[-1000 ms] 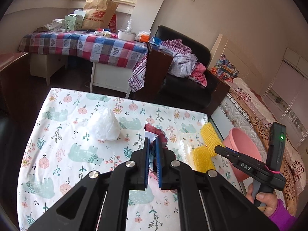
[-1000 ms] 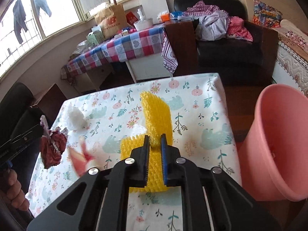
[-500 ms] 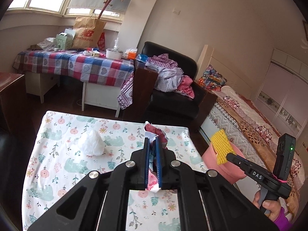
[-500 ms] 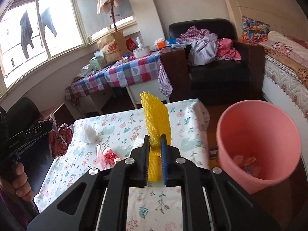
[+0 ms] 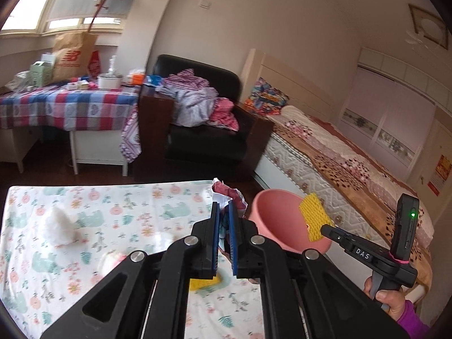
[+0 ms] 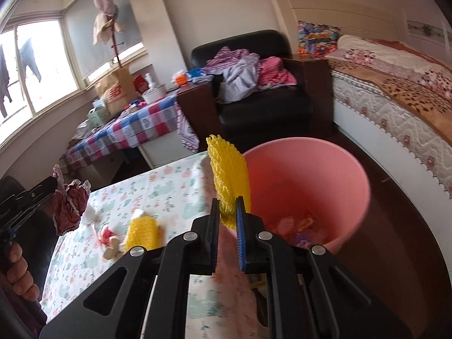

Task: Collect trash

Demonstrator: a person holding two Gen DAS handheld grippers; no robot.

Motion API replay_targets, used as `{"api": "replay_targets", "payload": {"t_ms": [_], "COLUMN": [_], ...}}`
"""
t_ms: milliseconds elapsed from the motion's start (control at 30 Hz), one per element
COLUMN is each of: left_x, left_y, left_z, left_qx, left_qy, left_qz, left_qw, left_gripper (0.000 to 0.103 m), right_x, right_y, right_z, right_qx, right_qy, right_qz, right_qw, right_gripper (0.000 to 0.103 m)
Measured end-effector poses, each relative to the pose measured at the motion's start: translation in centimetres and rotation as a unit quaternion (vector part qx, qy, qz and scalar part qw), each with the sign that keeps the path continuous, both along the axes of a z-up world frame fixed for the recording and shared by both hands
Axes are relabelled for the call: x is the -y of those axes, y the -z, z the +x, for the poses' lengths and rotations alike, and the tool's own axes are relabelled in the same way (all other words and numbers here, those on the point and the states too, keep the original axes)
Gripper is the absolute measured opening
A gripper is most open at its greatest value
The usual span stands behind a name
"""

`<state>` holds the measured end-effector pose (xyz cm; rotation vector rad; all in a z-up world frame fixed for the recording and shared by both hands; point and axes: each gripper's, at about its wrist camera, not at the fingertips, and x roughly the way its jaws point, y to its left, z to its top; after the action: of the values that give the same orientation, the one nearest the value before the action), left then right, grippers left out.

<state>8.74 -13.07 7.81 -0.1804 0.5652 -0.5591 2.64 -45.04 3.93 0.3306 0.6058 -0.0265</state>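
The right gripper [image 6: 227, 212] clamps a yellow foam net sleeve [image 6: 230, 175] above the round pink plastic bin [image 6: 333, 175]. The left gripper [image 5: 222, 220] pinches a crumpled dark-red wrapper [image 5: 230, 195] over the floral-clothed table [image 5: 113, 206].

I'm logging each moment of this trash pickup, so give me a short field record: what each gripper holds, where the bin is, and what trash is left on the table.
left gripper: shut on crumpled dark red wrapper
right gripper: shut on yellow foam net sleeve, held by the bin's rim
bin: pink plastic bin beside the table's edge, some trash already inside
table: floral bear-print tablecloth
left on table: white crumpled wad, second yellow foam net, small red and white scraps
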Motion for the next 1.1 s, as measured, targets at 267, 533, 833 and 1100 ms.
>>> {"api": "replay_targets", "payload": {"t_ms": [267, 533, 833, 1100], "left_x": [7.2, 13.8, 18.8, 19.9], "left_y": [0.3, 1.2, 3.3, 4.5], "left_z": [2.3, 4.9, 6.8, 7.8], "left_qx": [-0.003, -0.011, -0.014, -0.021], "left_qy": [0.064, 0.111, 0.131, 0.124], "left_qz": [0.004, 0.011, 0.04, 0.049], "left_qw": [0.998, 0.9937, 0.9905, 0.9909], "left_gripper": [0.006, 0.006, 0.006, 0.006], "right_x": [2.8, 4.8, 6.7, 6.7], "right_y": [0.7, 0.4, 1.1, 2.4], "right_z": [0.5, 1.6, 2.4, 3.2], "right_qx": [-0.013, -0.023, -0.043, -0.061], "right_qy": [0.034, 0.06, 0.083, 0.086], "right_qz": [-0.009, -0.018, -0.014, -0.013], "right_qw": [0.999, 0.998, 0.996, 0.994], "right_gripper": [0.011, 0.011, 0.011, 0.011]}}
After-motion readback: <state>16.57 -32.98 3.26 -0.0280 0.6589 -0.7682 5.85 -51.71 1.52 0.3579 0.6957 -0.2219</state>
